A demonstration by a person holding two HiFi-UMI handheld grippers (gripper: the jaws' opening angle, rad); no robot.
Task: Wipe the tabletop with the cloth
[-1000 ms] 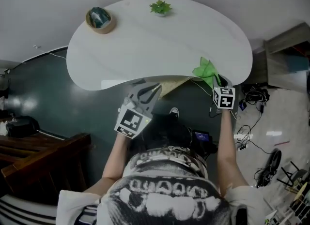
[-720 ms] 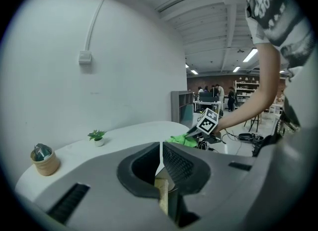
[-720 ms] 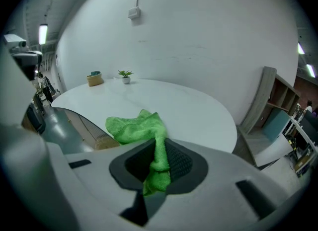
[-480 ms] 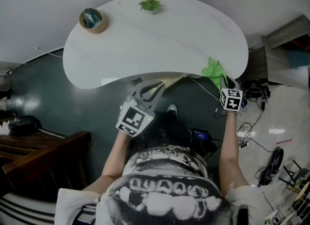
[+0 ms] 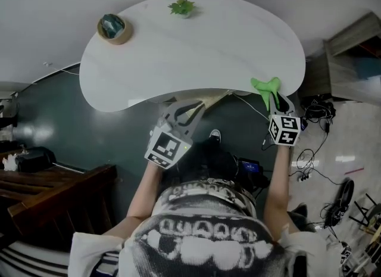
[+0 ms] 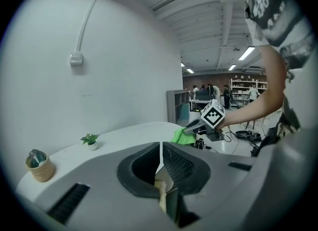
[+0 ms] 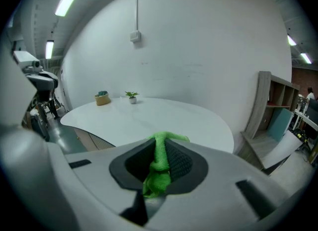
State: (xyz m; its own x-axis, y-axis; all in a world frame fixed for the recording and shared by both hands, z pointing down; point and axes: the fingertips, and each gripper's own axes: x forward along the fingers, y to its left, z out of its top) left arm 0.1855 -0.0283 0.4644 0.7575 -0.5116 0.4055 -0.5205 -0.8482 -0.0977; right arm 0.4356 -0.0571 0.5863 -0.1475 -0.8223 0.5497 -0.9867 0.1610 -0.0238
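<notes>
A white kidney-shaped tabletop [image 5: 196,49] fills the upper middle of the head view. My right gripper [image 5: 273,98] is shut on a bright green cloth [image 5: 265,88] at the table's near right edge; the cloth [image 7: 159,168] hangs pinched between the jaws in the right gripper view. My left gripper [image 5: 191,110] sits at the near edge's inward curve, its jaws closed together with nothing between them. From the left gripper view the green cloth [image 6: 180,135] and the right gripper [image 6: 196,125] show across the table [image 6: 124,138].
A small potted plant [image 5: 181,8] and a tan cup holding something teal [image 5: 113,27] stand along the table's far edge. A grey shelf unit [image 7: 273,111] stands right of the table. Cables [image 5: 309,151] lie on the floor at right; dark wooden furniture [image 5: 53,192] is at left.
The right gripper has pulled the green cloth back toward the table's near right edge, and the cloth now looks bunched and lifted. The left gripper has hardly moved.
</notes>
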